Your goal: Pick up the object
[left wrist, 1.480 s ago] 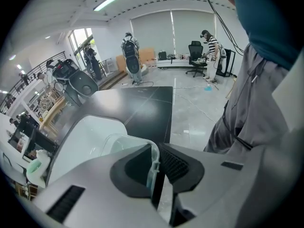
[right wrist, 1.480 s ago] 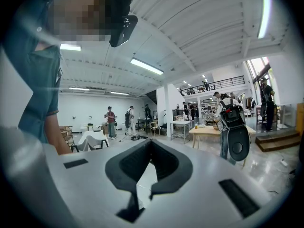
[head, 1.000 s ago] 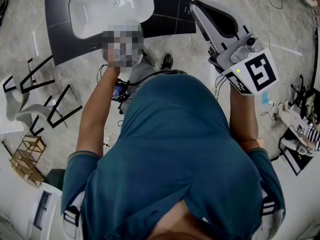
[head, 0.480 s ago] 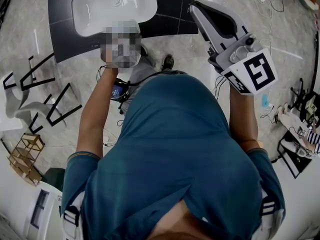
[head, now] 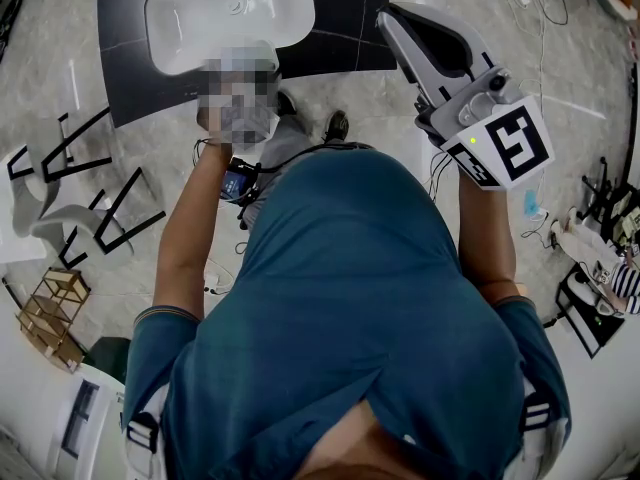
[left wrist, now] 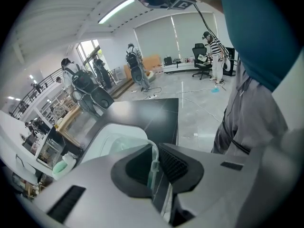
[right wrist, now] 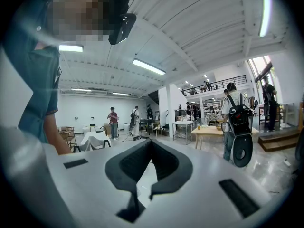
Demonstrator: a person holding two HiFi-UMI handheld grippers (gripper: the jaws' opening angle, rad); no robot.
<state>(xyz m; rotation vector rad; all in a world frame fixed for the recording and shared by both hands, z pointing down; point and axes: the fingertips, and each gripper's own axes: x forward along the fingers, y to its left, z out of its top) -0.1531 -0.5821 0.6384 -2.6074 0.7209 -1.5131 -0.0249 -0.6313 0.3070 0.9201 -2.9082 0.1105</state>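
Observation:
In the left gripper view, my left gripper (left wrist: 155, 148) is shut on a thin, clear plastic piece (left wrist: 153, 164) that stands upright between its dark pads. Beyond the jaws a white basin (left wrist: 111, 136) sits in a black table (left wrist: 147, 113). In the head view a mosaic patch hides this gripper at the front edge of the basin (head: 225, 13). My right gripper (head: 388, 14) is raised at the right over the black table (head: 335, 23), its marker cube (head: 512, 144) toward me. The right gripper view looks out over the hall, where my right gripper (right wrist: 150, 143) is shut with nothing held.
A green soap bottle (left wrist: 64, 164) stands beside the basin. Black-framed stands (head: 95, 183) and a wooden rack (head: 55, 316) sit on the floor at left. Cables and shoes (head: 590, 268) lie at right. People, tables and chairs fill the hall behind.
The basin and table have slid slightly right in the head view, and my left hand has edged a little toward the basin. The right gripper has held still.

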